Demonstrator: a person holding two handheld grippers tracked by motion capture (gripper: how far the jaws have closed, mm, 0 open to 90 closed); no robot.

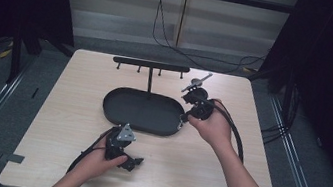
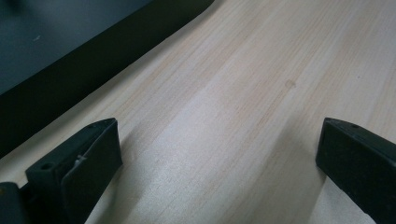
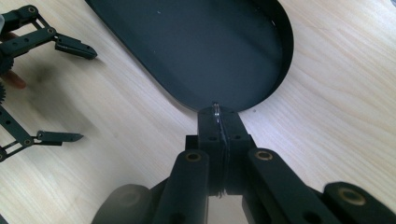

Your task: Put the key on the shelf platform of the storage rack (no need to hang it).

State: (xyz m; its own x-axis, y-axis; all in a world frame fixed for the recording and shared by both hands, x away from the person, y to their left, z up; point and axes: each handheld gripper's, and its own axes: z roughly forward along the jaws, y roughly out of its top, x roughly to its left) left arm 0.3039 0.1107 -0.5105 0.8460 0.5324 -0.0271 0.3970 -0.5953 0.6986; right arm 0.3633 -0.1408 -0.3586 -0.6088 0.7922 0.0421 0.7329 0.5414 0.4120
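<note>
The right gripper [image 3: 219, 122] is clenched on a thin shiny piece [image 3: 216, 112], just over the near rim of the black oval tray [image 3: 280, 70], while the left gripper [image 2: 219, 154] rests open on the table [image 2: 261, 93] further away

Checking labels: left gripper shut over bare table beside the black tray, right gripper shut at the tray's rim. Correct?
Not quite. The left gripper is open: the left gripper view shows its jaws standing wide apart over bare table, nothing between them, beside the black tray. The rest holds: the right gripper is shut at the tray's rim, with something thin and shiny pinched between its jaws.
</note>
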